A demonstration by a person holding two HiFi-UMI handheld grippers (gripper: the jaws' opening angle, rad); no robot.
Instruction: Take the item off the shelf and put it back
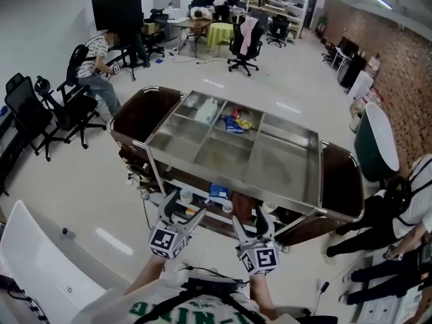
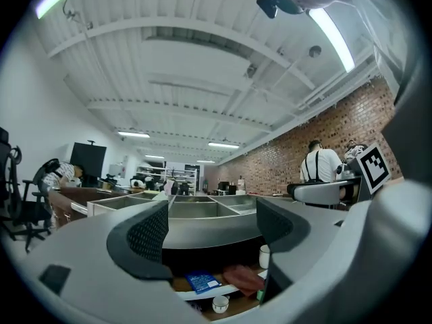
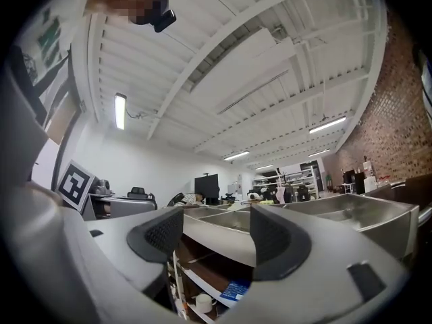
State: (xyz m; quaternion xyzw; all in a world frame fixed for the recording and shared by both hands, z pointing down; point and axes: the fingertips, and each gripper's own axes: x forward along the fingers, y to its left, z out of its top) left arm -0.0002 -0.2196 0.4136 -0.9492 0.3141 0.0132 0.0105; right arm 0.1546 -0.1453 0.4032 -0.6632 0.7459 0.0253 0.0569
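Observation:
A steel cart (image 1: 307, 204) stands in front of me, its top tray split into compartments. On its lower shelf lie a blue packet (image 1: 219, 192), a brown-red item (image 1: 241, 204) and a white cup (image 1: 186, 196). My left gripper (image 1: 183, 212) and right gripper (image 1: 251, 220) hover side by side just short of the cart's near edge. Both are open and hold nothing. The left gripper view looks between its fingers (image 2: 145, 238) at the blue packet (image 2: 202, 281), the brown-red item (image 2: 243, 277) and a cup (image 2: 264, 256). The right gripper view shows the blue packet (image 3: 235, 290) and a cup (image 3: 201, 303) beyond its fingers (image 3: 162, 238).
The top tray holds a white bottle (image 1: 208, 110) and snack packets (image 1: 237, 122). Office chairs (image 1: 40, 113) and a seated person (image 1: 94, 66) are at the left. Another person (image 1: 398, 208) stands close at the right. A white table (image 1: 40, 268) lies at my lower left.

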